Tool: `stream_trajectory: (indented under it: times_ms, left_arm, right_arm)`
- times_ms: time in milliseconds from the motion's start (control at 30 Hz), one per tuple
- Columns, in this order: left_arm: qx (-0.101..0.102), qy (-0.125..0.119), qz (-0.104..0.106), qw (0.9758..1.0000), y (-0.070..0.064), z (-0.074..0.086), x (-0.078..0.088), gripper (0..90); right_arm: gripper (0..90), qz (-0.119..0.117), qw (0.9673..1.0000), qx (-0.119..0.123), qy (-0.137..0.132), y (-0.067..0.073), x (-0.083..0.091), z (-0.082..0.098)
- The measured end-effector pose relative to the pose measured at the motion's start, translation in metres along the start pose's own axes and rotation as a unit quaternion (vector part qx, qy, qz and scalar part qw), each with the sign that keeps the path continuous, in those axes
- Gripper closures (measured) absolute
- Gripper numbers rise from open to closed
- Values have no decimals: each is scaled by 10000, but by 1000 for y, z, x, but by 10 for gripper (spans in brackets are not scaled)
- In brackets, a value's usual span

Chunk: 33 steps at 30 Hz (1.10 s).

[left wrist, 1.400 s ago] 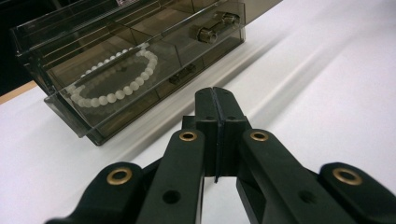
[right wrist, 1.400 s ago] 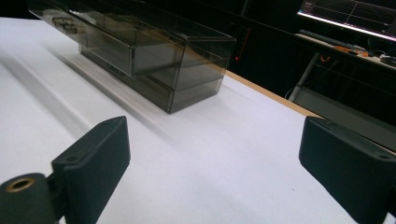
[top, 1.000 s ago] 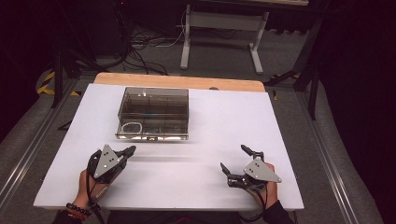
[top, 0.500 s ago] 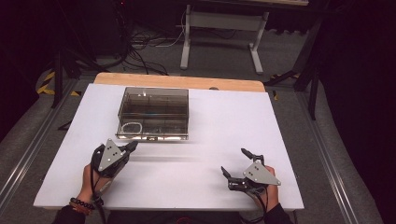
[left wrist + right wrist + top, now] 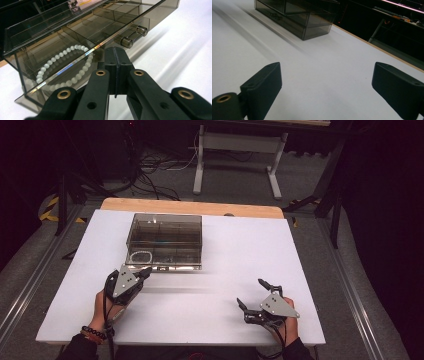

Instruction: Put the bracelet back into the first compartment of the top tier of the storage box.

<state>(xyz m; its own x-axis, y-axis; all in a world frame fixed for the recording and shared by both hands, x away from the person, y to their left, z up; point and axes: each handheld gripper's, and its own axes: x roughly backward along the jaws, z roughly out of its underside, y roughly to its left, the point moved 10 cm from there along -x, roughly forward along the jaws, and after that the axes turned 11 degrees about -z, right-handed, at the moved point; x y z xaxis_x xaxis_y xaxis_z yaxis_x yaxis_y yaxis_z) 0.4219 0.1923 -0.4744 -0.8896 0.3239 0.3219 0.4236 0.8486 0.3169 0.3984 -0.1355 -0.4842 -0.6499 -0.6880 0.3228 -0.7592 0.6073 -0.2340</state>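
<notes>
Smoked-acrylic box (image 5: 165, 241) stands at the tabletop's (image 5: 225, 250) far left in the high view; left claw (image 5: 142, 273), pressed together, nears its front corner, right claw (image 5: 254, 296) spread apart. Left gripper view: bead bracelet (image 5: 64, 67) inside, partly blurred behind tinted walls. Right gripper view: box cropped at the top.

A bracelet (image 5: 65, 67) lies in the box (image 5: 165, 240) on the table (image 5: 240, 255).
</notes>
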Motion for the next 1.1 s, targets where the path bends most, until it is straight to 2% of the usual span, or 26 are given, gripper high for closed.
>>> stream_trajectory:
  times_ms: [300, 833, 1100]
  left_arm:
    - [-68, -1, -12, 10000, 0, -1, -5, 895]
    - [-67, -19, -22, 10000, 1, -3, -10, 895]
    - [-51, -13, -60, 10000, 4, -3, -14, 895]
  right_arm:
    - [97, -2, 10000, -10, 1, 0, 0, 0]
    - [100, 20, 10000, 17, -33, 0, 1, -1]
    - [112, 42, 9999, -70, -100, -2, 2, -3]
